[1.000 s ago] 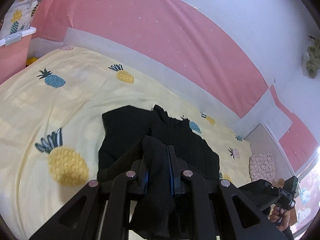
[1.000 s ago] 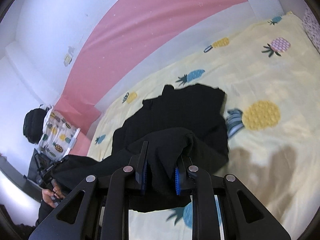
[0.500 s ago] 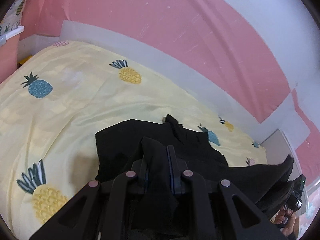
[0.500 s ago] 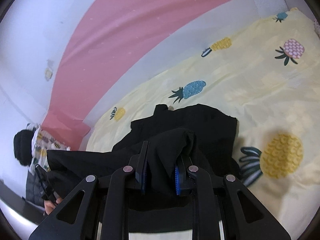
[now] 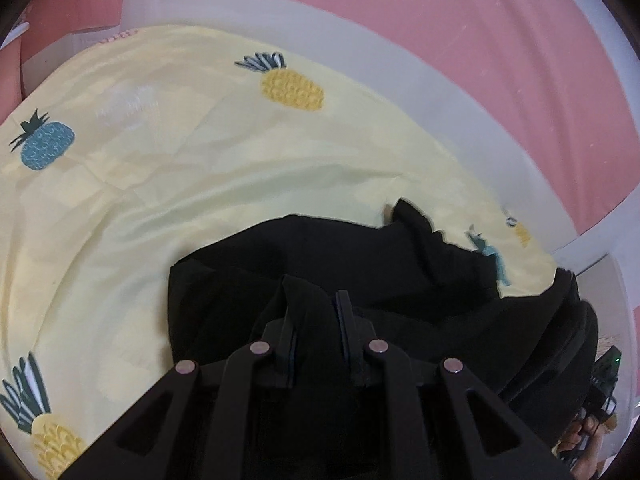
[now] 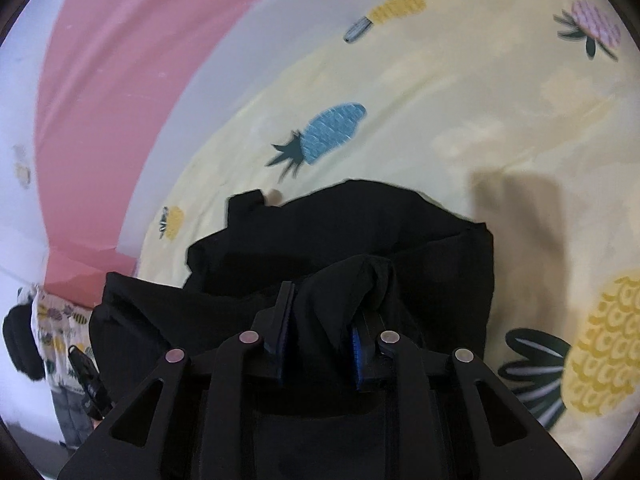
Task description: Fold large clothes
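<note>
A black garment (image 5: 320, 248) lies on the yellow pineapple sheet (image 5: 160, 160), with one edge lifted. My left gripper (image 5: 316, 292) is shut on a bunch of that edge, just above the part that lies flat. In the right wrist view the same garment (image 6: 360, 224) spreads ahead, and my right gripper (image 6: 324, 304) has a thick fold of it between its blue pads. Those jaws are opening, but the fold still fills the gap. The held edge stretches between the two grippers. Cloth hides the right gripper's right fingertip.
The sheet (image 6: 480, 100) covers a bed that reaches far ahead and to both sides. A pink padded wall (image 5: 480, 40) with a grey band runs behind the bed. A hand (image 5: 580, 440) holds the other gripper at the lower right of the left wrist view.
Both grippers have moved forward and down over the bed, carrying the held edge over the flat part of the garment. The sheet and wall now look closer.
</note>
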Available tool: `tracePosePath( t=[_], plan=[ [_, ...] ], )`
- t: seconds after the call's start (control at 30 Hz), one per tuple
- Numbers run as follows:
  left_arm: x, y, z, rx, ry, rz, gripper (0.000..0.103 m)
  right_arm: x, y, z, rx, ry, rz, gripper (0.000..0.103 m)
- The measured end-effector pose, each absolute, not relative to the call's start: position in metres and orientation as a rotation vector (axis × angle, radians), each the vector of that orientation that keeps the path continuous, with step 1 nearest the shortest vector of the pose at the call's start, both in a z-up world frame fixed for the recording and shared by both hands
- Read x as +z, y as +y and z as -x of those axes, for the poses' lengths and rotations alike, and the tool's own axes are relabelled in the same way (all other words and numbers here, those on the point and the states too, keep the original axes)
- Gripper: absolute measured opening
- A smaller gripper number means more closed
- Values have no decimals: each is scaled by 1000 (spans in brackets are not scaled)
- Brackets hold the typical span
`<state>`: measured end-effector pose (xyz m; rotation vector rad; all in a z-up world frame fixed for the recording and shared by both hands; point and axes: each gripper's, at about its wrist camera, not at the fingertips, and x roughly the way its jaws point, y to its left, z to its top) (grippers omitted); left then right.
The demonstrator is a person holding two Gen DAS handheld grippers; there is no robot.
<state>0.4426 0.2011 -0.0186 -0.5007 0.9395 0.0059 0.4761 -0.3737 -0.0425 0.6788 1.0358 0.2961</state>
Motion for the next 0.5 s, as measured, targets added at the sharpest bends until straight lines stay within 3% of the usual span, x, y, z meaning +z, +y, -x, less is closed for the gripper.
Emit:
tracePosePath(
  t=[0.3,0.33,0.4,0.47,0.5],
  plan=[
    [-33,199,-449,-17,946,506,24,-56,-376,-478,306,1025,-724,34],
    [-30,201,-448,-26,951,514,28,-54,-376,-479,305,1030,-728,37],
    [-18,207,-442,-49,930,528,41,-44,-378,-475,325,1014,-735,57],
    [0,216,-429,-76,870,552,62,-28,-383,-467,354,974,-740,66],
    [9,221,-420,-79,834,560,67,-20,-387,-463,365,947,-740,70]
  ],
)
